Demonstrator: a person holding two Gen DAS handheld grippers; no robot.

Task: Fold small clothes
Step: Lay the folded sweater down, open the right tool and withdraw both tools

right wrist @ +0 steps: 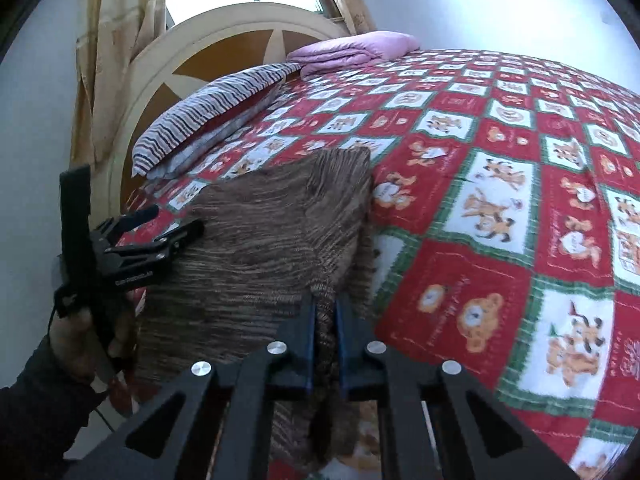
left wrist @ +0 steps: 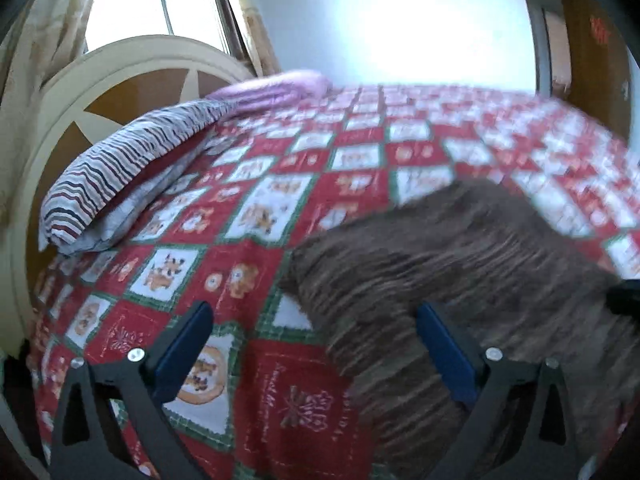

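A brown striped knit garment lies on the bed and also shows in the right wrist view. My left gripper is open, its right finger over the garment's left edge and its left finger over the bedspread. It shows from the side in the right wrist view, at the garment's left edge. My right gripper is shut on a bunched fold of the garment's near edge. A dark bit at the left wrist view's right edge may be my right gripper.
The bed has a red, white and green patchwork bedspread with bear prints. A striped pillow and a folded lilac blanket lie at the round headboard. A window and curtain stand behind.
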